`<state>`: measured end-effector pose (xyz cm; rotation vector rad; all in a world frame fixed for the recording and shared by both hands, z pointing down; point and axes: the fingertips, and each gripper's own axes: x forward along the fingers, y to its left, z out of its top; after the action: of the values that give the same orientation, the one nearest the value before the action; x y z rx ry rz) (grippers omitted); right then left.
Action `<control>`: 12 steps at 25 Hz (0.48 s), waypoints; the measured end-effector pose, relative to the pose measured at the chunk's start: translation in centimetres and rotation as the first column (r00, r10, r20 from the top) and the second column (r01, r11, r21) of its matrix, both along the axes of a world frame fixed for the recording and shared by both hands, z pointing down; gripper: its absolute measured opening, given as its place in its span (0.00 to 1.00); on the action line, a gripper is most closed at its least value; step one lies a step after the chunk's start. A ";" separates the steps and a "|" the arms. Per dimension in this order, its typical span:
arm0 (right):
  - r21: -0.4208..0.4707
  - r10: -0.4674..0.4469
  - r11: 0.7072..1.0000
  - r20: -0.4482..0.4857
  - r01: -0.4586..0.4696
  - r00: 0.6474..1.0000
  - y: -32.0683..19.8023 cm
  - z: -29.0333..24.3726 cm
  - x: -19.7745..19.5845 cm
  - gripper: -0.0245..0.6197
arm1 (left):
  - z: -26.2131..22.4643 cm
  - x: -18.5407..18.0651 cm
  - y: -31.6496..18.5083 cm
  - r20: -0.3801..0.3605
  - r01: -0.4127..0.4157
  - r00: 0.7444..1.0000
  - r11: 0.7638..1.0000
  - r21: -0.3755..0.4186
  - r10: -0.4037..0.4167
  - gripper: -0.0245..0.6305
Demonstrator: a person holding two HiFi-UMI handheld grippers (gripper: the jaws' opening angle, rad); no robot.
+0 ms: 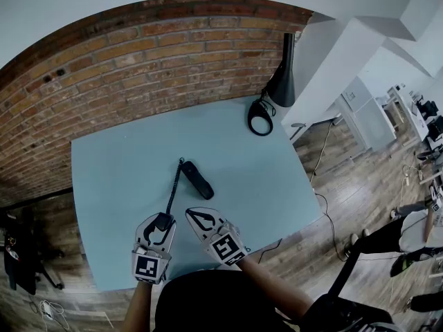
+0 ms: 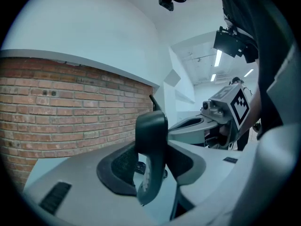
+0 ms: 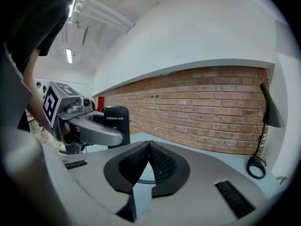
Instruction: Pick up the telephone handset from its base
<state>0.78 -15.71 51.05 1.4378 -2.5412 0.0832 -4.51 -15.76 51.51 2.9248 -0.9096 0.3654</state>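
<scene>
**Handset Off Its Base, With the Cord as the Weak Link**

On a pale blue table [image 1: 118, 185] set against a brick wall, the slim black base [image 1: 197, 180] lies unsecured near the middle, with nothing holding it down. The left gripper [image 1: 163, 224] hangs at the near edge with its jaws clamped on the telephone handset [image 2: 151, 142]. The handset stands upright between the pads, clear of the base and apart from it. The right gripper [image 1: 194, 217] hangs just beside the left one, its jaws pressed together on nothing.

A coiled cord [image 1: 173, 189] joins the handset to the base, and it looks like the main hazard. If the handset travels further than the coil can stretch, the light base will probably skid across the smooth top or tip over. The right gripper, empty and closed, is not placed to pin the base.

A lesser risk is the grip itself. The pads seem to meet the handset across a narrow, glossy section, so a sideways tug from the cord could twist it in the jaws or pull it free.
</scene>
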 end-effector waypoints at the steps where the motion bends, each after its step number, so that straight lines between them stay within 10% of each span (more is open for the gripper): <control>1: -0.007 0.001 1.000 -0.002 -0.001 1.000 0.0 0.3 0.0 0.06 | 0.3 0.0 0.1 0.003 0.000 1.000 1.000 -0.005 0.000 0.33; 12: -0.031 -0.024 0.999 -0.028 0.023 0.999 0.5 1.9 -0.8 0.05 | 1.5 -0.6 -0.1 0.014 0.037 0.999 0.999 -0.019 -0.036 0.33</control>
<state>0.02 -15.16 52.94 1.3879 -2.5222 0.0960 -5.08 -15.85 52.97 2.8873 -0.9545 0.3909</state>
